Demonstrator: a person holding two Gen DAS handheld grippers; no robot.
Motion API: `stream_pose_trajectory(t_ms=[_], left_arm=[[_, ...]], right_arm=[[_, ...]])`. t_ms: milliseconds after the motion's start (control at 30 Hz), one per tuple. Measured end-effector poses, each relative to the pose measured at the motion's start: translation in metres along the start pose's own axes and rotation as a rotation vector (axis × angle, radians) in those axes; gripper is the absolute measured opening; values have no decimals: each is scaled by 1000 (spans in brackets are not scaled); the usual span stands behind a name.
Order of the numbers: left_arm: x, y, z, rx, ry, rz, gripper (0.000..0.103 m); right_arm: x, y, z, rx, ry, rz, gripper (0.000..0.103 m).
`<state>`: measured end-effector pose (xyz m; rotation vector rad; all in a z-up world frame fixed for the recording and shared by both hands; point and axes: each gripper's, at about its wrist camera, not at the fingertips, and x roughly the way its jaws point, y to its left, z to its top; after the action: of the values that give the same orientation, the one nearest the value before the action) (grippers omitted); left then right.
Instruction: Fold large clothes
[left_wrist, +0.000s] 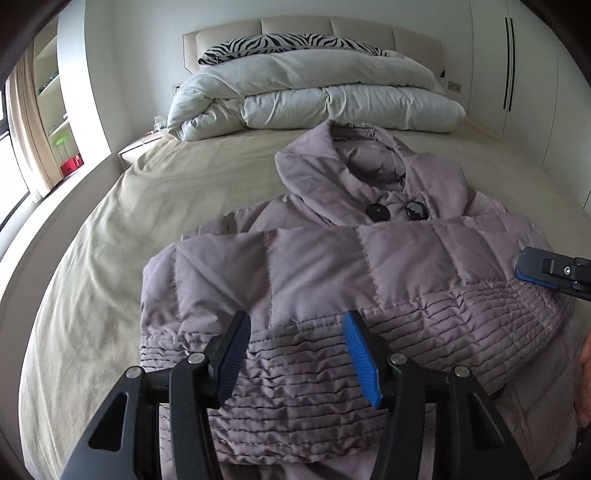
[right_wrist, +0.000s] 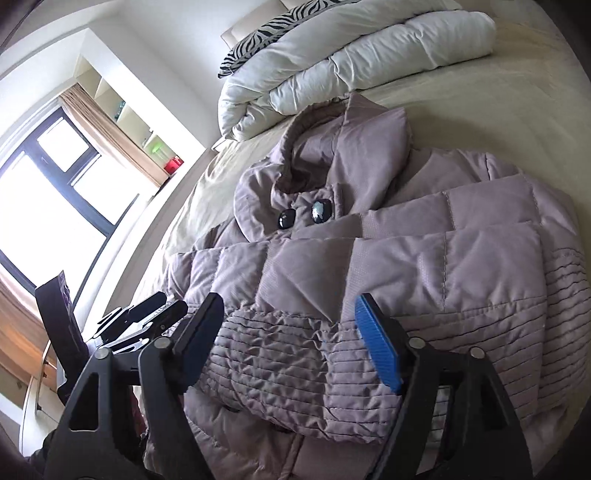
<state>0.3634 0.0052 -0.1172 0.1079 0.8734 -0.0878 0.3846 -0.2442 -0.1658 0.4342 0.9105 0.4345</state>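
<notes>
Padded coat half folded on the bed

The quilted mauve puffer jacket (left_wrist: 332, 266) lies mid-mattress on the beige-sheeted bed (left_wrist: 110, 229), sleeves crossed over its front to narrow it; left gripper (left_wrist: 295, 354) and right gripper (right_wrist: 295, 332) hover spread apart, empty, above the ribbed cuffs.

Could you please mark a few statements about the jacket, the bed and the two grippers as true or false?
1. The jacket lies on the bed. True.
2. The left gripper is clamped on the jacket. False: its jaws stand apart over the fabric, gripping nothing.
3. Two dark buttons sit below the collar. True.
4. The duvet covers the jacket. False: it is bunched at the head of the bed, beyond the jacket.
5. The right gripper is open. True.
6. The pillow is plain white. False: it is zebra-striped.
</notes>
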Motion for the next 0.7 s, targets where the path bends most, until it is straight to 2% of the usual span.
stream_pose_trajectory(t_ms=[133,233,333,400,433,467,500,567,633,700], left_arm=[[16,5,-14,-40,-15,-28,59],[20,3,-14,-35,-10,-26,59],[11,12,-10,-69,5,-81,58],[-9,21,-2,-87,6,-110,58],[-22,25,5,-88,-28,-115,60],[-34,30,14,-85,-69,-116,69],[-43,35,26,-88,-105,-118,86],[-49,52,55,-130,-141,-172,102],[-38,67,84,-176,-116,-205,102],[-17,75,113,-180,-71,-245,102]], right_arm=[[9,-14,-17,-23,-15,31,74],[15,-8,-24,-93,-8,-15,74],[13,-5,-19,-84,5,-28,74],[0,-4,-11,-36,4,19,75],[-10,-4,-4,-28,-19,63,75],[-20,-3,5,-31,-46,82,75],[-26,-3,16,-33,-61,81,75],[-30,-8,46,-9,-65,122,75],[-24,-19,79,30,-45,149,75],[-11,-36,111,86,-29,116,75]])
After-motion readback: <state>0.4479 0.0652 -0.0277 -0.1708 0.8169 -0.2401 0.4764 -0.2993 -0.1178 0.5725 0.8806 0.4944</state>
